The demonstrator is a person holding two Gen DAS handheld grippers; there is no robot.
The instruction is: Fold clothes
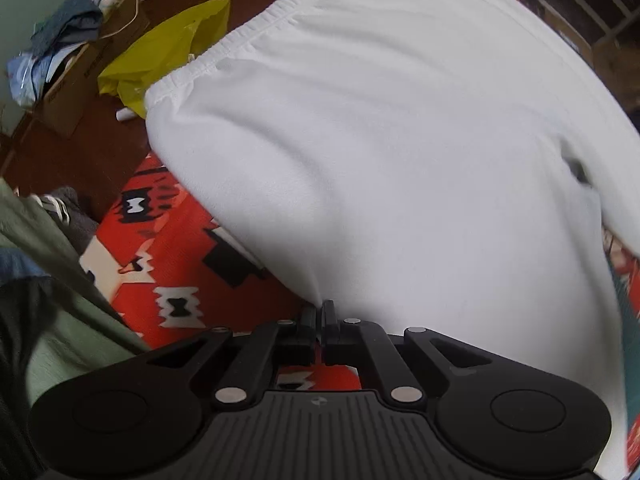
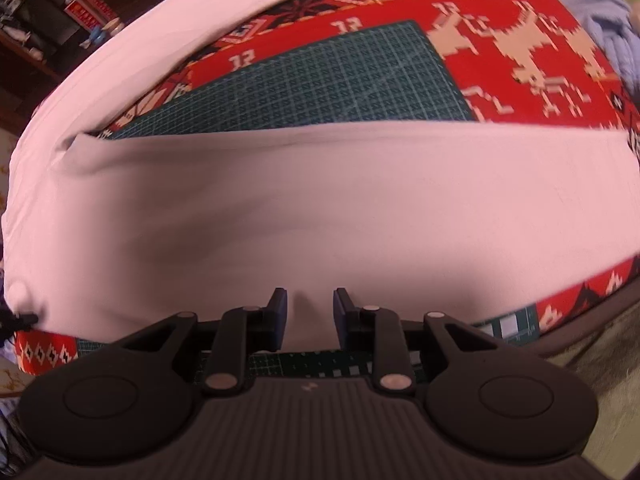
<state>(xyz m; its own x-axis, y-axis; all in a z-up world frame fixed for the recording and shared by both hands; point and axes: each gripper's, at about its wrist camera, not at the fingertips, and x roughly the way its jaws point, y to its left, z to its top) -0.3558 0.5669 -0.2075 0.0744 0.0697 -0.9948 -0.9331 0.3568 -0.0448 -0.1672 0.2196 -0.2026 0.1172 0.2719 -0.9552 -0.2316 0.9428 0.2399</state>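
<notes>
A white garment [image 1: 380, 140] with an elastic waistband [image 1: 240, 40] fills the left wrist view, lifted and stretched over the red patterned cloth. My left gripper [image 1: 319, 312] is shut on a pinch of its near edge. In the right wrist view the same white garment [image 2: 320, 208] lies across the table in a wide band, one part arching up at the far left. My right gripper [image 2: 310, 308] stands open, its blue-padded fingers [image 2: 280, 316] apart over the garment's near edge with fabric between them.
A red patterned tablecloth [image 2: 520, 40] covers the table, with a green cutting mat [image 2: 320, 84] on it. A yellow bag [image 1: 168, 52], a cardboard box [image 1: 68, 92] with clothes, and green fabric [image 1: 60, 320] sit left. Pale blue cloth [image 2: 608, 28] lies at far right.
</notes>
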